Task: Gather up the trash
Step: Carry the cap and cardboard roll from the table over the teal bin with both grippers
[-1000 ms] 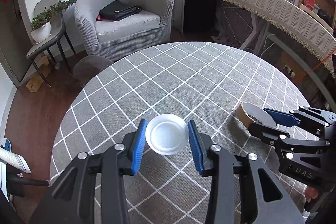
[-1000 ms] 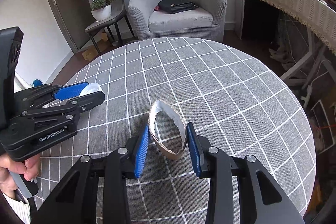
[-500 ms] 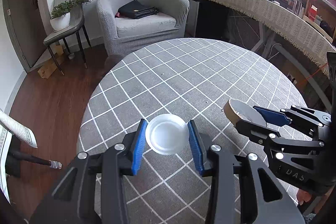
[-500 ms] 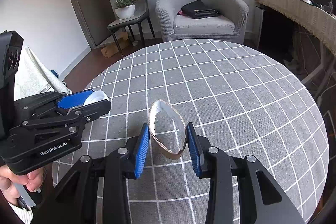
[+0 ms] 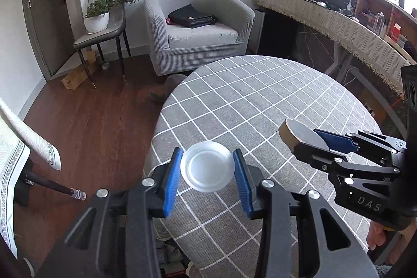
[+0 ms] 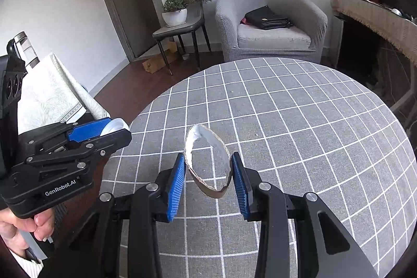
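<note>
At the far left of the left wrist view, a pale patterned cloth [image 5: 15, 147] is seen hanging over dark furniture, with wooden floor [image 5: 99, 116] beside it. Further right, a chair [image 5: 104, 28] bearing a potted plant [image 5: 97, 17] is set against the wall, and next to it a grey armchair [image 5: 198, 28] is occupied by a black bag [image 5: 191, 16]. In the foreground, a white plastic lid [image 5: 207, 170] is clamped between the blue pads of the left gripper [image 5: 207, 172], held above the near left edge of the round table [image 5: 260, 100], which is covered by a grey checked cloth. To the right, a brown paper cup [image 5: 297, 133], squashed flat, is pinched by the right gripper [image 5: 312, 140]. In the right wrist view the left gripper [image 6: 104, 133] is seen at the left, closed on the lid [image 6: 116, 125] and gripped by a hand [image 6: 28, 223]; the cup [image 6: 208, 163], its torn rim pressed into an oval, is squeezed between the closed-in pads of the right gripper [image 6: 208, 179], above the table [image 6: 312, 121].
</note>
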